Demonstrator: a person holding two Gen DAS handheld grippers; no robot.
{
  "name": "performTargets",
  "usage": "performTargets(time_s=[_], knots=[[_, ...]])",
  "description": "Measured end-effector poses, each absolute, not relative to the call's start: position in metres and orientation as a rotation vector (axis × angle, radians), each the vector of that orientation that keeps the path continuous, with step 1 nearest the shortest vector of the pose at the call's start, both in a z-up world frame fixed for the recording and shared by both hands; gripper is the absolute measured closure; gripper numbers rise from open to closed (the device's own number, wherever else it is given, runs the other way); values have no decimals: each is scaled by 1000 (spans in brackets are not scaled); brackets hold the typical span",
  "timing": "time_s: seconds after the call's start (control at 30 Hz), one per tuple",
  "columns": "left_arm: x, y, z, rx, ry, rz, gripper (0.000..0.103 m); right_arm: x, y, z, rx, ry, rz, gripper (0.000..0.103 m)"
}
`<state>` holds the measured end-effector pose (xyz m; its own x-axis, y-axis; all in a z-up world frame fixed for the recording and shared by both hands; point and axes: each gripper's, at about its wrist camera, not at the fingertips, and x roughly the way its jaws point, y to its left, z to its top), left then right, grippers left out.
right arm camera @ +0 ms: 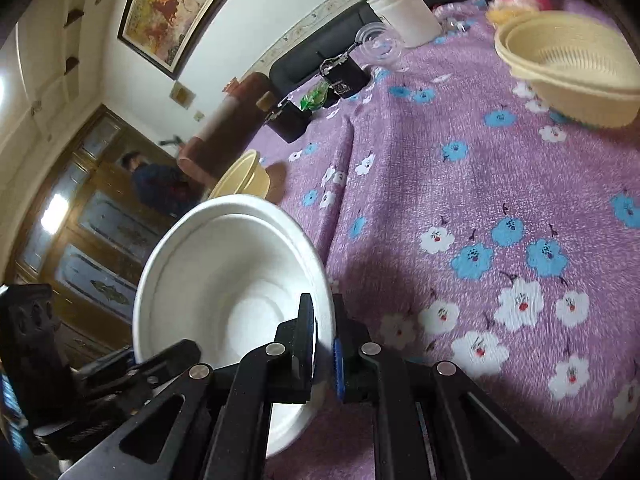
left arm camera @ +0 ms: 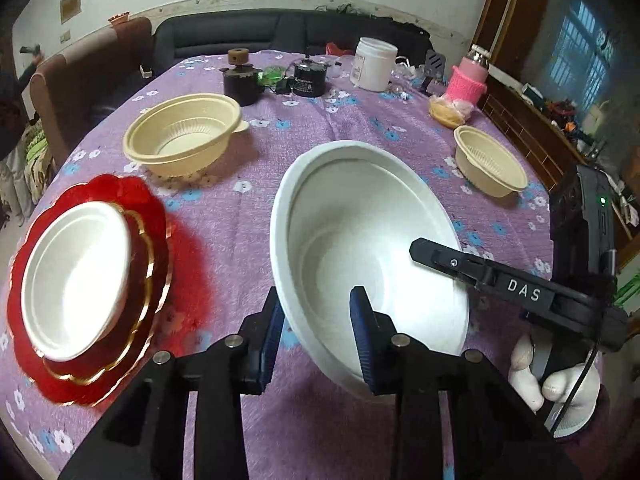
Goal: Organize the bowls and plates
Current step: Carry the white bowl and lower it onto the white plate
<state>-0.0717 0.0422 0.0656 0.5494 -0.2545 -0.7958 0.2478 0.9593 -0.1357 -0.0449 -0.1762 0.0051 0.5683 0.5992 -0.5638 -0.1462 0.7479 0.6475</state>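
A white bowl (left arm camera: pixel 360 240) hangs tilted over the purple flowered tablecloth (left arm camera: pixel 224 248), held from two sides. My left gripper (left arm camera: pixel 320 332) is shut on its near wall, one blue pad outside and one inside. My right gripper (left arm camera: pixel 420 250) reaches over the right rim; in the right wrist view it (right arm camera: pixel 324 320) is shut on the white bowl's (right arm camera: pixel 224 280) rim. At the left, another white bowl (left arm camera: pixel 76 280) sits on stacked red scalloped plates (left arm camera: pixel 154 216). A beige bowl (left arm camera: pixel 184 136) stands behind them and a second beige bowl (left arm camera: pixel 490 164) at the right, also in the right wrist view (right arm camera: pixel 568 68).
Along the table's far side stand a dark lidded pot (left arm camera: pixel 242 80), a black can (left arm camera: pixel 308 78), a white jar (left arm camera: pixel 374 64) and a pink-sleeved bottle (left arm camera: pixel 470 76). A gloved hand (left arm camera: pixel 560 388) holds the right gripper. A person (right arm camera: pixel 156 180) stands by the wooden cabinet.
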Motion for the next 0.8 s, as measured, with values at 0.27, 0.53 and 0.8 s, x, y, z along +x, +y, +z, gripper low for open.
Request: performTargets(time_s=[0.27, 0.53, 0.8], knots=[[-92, 111, 101, -106, 866, -243, 68, -68, -109, 70, 438, 818, 489, 93], [-93, 197, 112, -119, 828, -66, 59, -45, 3, 95, 305, 860, 594, 93], [-58, 255, 82, -188, 916, 5, 59, -5, 70, 59, 277, 971, 577, 92]])
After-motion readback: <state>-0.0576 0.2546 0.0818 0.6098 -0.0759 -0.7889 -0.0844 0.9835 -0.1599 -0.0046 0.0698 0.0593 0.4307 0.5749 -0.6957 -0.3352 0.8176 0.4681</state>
